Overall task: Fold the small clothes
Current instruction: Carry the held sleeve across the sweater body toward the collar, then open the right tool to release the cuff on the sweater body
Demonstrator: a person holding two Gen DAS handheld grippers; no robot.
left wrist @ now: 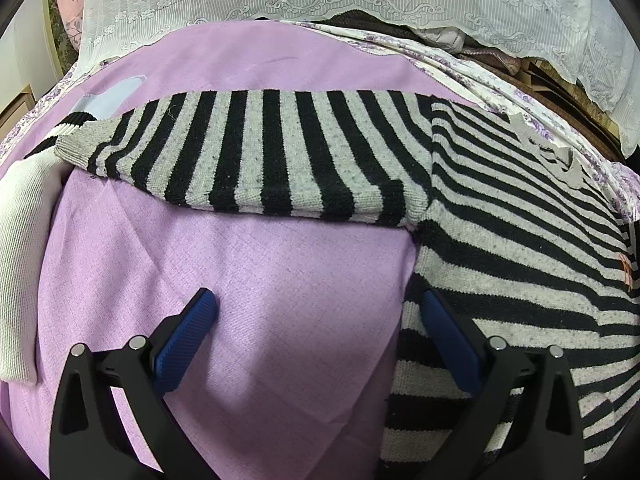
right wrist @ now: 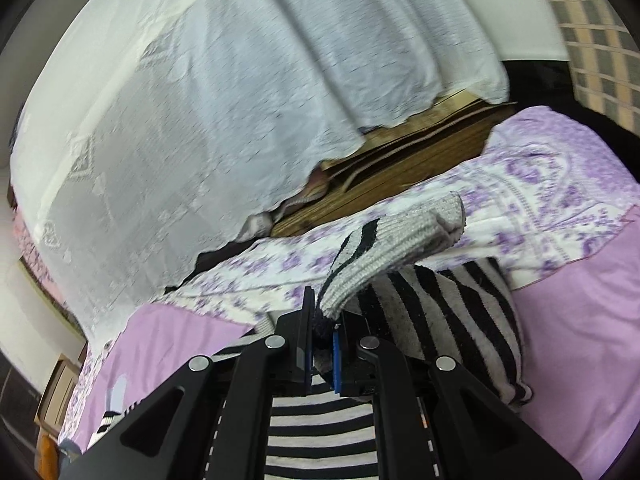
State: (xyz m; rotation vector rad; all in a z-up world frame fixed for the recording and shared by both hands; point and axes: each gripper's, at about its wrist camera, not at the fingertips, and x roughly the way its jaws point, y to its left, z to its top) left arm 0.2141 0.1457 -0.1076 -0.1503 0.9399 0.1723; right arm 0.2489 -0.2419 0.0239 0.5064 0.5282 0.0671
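Striped sweater (left wrist: pixel 500 240), black and grey knit, lies on the lilac sheet (left wrist: pixel 260 300) of the bed; one sleeve (left wrist: pixel 260 152) extends flat to the left across the sheet. Left gripper (left wrist: pixel 318 304) hovers low over bare sheet just beside the sweater's edge, blue-padded fingers (left wrist: pixel 188 340) spread wide, holding nothing. Right gripper (right wrist: pixel 322 340): fingers pressed together, pinching the other sleeve's grey ribbed cuff (right wrist: pixel 392 248), lifted above the sweater body. White lace cover (right wrist: pixel 200 100) hangs behind.

One striped sweater (left wrist: pixel 500 248) lay on one lilac cloth (left wrist: pixel 280 300). Beside it sat one white garment (left wrist: pixel 24 240). Two grippers were visible.
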